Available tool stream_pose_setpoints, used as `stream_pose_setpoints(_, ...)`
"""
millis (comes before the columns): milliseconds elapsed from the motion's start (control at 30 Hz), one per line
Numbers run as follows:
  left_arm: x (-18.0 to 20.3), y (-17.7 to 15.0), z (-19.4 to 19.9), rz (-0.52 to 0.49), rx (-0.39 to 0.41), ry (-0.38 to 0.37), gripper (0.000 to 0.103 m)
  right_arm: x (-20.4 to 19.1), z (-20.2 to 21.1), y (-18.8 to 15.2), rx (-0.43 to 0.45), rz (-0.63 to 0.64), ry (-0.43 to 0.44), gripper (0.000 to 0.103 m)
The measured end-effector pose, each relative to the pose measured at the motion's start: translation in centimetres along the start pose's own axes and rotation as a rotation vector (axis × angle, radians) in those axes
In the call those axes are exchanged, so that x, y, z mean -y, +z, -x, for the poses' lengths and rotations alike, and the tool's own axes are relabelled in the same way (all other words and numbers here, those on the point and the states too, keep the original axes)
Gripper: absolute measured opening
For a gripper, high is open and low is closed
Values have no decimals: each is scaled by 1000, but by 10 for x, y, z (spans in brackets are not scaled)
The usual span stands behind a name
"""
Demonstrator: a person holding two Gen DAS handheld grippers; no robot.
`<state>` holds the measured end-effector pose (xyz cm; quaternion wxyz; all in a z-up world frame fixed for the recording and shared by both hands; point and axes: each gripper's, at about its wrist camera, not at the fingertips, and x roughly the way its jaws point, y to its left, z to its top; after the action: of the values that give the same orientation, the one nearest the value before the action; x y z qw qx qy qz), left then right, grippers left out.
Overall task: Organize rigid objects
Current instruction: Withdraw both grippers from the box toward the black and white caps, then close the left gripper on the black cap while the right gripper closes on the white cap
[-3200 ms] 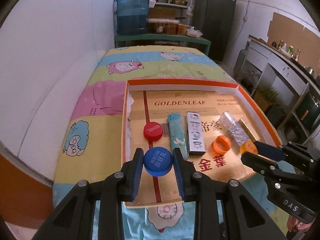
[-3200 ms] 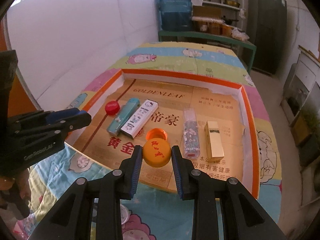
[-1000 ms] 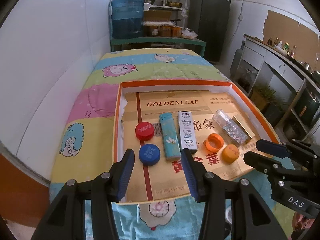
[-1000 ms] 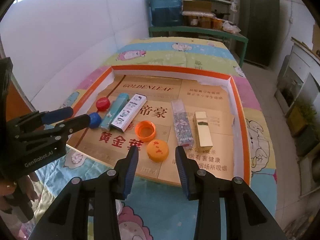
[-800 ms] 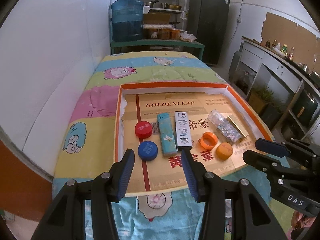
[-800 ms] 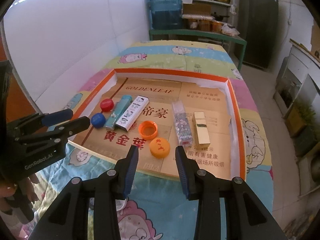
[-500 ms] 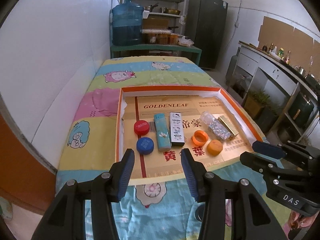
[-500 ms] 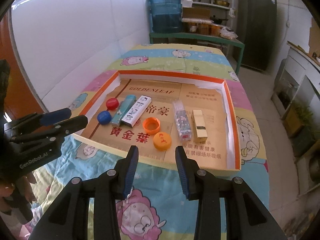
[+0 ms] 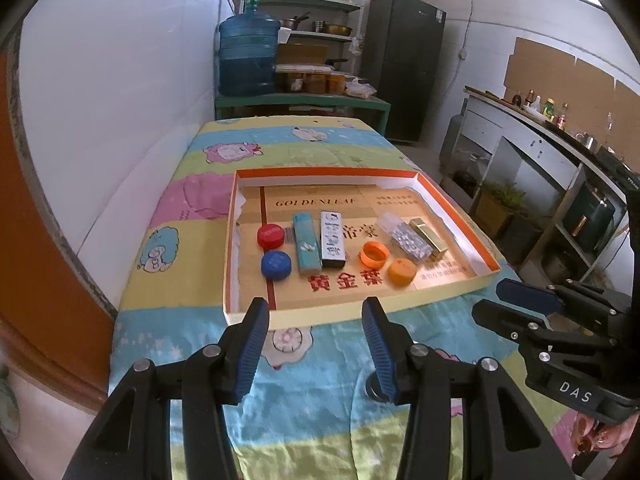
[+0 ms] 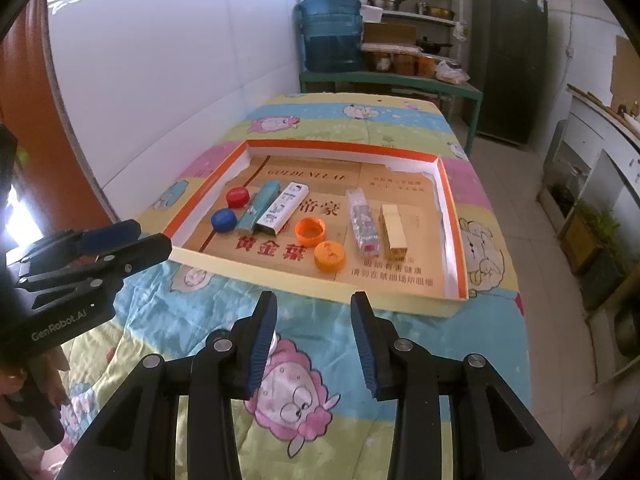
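Note:
An orange-rimmed cardboard tray (image 9: 456, 208) (image 10: 450, 216) lies on the cartoon blanket. In it lie a red cap (image 9: 270, 236), a blue cap (image 9: 275, 265) (image 10: 224, 219), a teal lighter (image 9: 306, 242), a white Hello Kitty box (image 9: 333, 239) (image 10: 283, 208), an orange ring cap (image 9: 374, 254) (image 10: 309, 231), an orange cap (image 9: 401, 271) (image 10: 329, 257), a glitter case (image 9: 404, 236) (image 10: 362, 222) and a gold box (image 9: 427, 234) (image 10: 393, 227). My left gripper (image 9: 316, 344) is open and empty, short of the tray's near edge. My right gripper (image 10: 314, 334) is open and empty, also short of it.
The blanket (image 9: 320, 420) covers a table against the white wall on the left. A small round object (image 9: 374, 390) lies on the blanket by my left gripper's right finger. A green table with a blue water jug (image 9: 247, 56) stands behind. Counters line the right side.
Both grippers let go of their caps, the blue and the orange one, which now lie in the tray. Both grippers have since drawn back and up from the tray, staying open.

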<state>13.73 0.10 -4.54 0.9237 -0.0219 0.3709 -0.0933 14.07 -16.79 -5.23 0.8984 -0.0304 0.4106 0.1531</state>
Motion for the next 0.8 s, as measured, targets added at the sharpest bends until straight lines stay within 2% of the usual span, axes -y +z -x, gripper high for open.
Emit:
stream_pose_setpoints(200,1,-15,5,17,-11,-18,48,-7,-1,-17,-28,11,6,39)
stream_pose_setpoints(467,3,-35,1,40,-33,-26,48,-24,-25,-44,-95,31,27,39)
stream_pose_setpoints(800,-4,-44,-4,58,-55,-24,48,-37,-52,-50,-97,98,-21,39)
